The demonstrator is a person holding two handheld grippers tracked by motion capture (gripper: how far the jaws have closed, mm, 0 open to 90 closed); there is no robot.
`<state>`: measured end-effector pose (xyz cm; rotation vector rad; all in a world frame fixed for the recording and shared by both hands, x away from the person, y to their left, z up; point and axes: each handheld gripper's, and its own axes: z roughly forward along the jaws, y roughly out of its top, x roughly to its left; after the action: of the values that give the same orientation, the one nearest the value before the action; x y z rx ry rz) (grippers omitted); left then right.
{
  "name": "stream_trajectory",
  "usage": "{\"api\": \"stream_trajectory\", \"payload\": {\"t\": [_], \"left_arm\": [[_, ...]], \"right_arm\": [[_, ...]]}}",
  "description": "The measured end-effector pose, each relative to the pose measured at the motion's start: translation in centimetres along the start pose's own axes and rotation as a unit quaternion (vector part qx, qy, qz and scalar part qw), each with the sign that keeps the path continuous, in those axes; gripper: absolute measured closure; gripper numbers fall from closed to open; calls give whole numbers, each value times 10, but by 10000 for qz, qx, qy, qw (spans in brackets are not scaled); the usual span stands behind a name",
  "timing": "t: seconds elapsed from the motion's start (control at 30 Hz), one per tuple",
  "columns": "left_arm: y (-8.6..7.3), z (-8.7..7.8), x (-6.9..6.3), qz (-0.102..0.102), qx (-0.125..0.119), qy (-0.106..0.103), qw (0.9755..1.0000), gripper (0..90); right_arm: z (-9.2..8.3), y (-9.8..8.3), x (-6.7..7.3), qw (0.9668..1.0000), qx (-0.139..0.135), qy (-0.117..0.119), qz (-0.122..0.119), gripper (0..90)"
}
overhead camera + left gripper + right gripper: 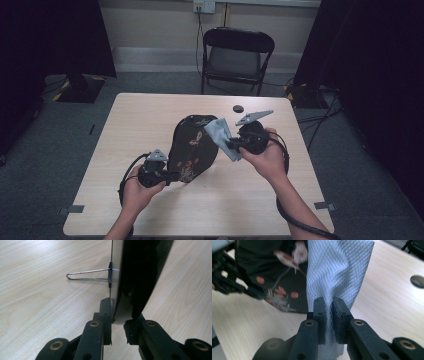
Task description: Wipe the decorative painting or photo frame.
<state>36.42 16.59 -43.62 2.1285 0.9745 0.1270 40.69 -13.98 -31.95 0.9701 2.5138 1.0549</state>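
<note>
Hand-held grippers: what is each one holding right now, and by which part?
The left hand-held gripper clamps the bottom edge of the dark flower-printed panel, which stands on a wire stand. The right hand-held gripper pinches the grey cloth near its lower end.

A dark oval mirror (192, 147), its back painted with birds and reddish blossoms, stands tilted on the wooden table, propped by a wire stand (87, 275). A pale grey waffle-textured cloth (221, 135) hangs against its upper right edge.
</note>
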Motion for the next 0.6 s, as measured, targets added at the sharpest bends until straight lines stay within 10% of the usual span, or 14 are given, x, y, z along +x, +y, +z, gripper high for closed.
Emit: {"api": "stream_trajectory", "payload": {"t": [0.27, 0.6], "left_arm": [[0, 0, 1, 23, -5, -10, 10000, 786], [1, 0, 1, 38, 6, -14, 10000, 786]], "right_arm": [[15, 15, 11, 9999, 24, 33, -137, 826], [48, -12, 15, 9993, 305, 219, -16, 826]]}}
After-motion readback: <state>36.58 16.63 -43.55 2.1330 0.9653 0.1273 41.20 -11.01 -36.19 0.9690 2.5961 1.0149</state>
